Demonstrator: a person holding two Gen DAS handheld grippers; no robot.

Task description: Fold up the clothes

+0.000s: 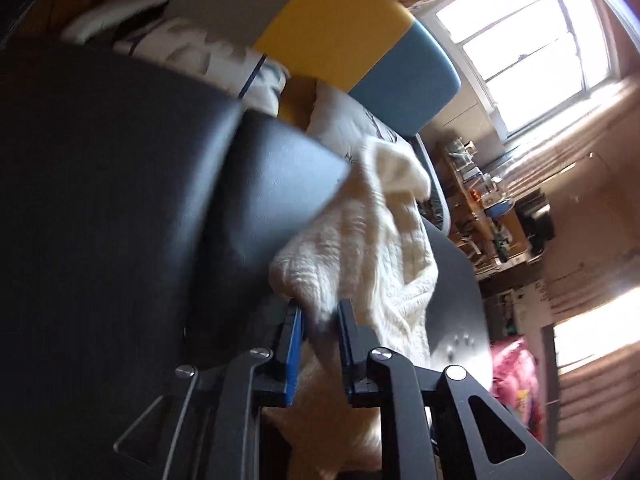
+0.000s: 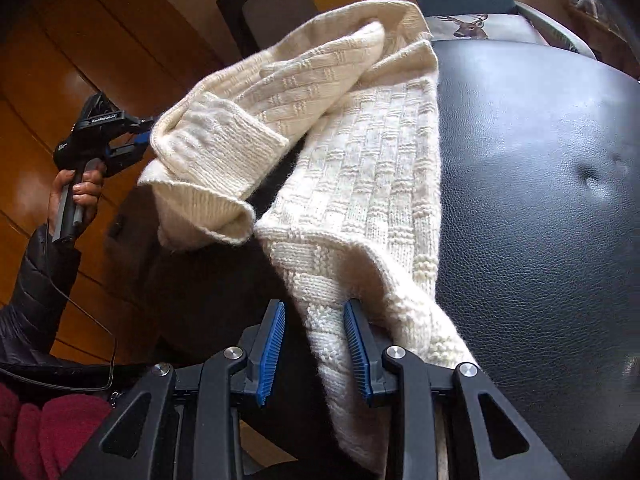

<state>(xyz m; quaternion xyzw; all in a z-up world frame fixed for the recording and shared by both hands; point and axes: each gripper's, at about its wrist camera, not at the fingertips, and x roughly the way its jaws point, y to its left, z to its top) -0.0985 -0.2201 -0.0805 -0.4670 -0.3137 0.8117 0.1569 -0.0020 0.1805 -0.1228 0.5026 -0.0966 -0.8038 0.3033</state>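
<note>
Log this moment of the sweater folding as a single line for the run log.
step: mid-fold | item: cream knit sweater on black leather seat | left hand-held gripper: gripping sweater's ribbed edge, lifted | right hand-held gripper: around sweater edge, grip unclear
</note>
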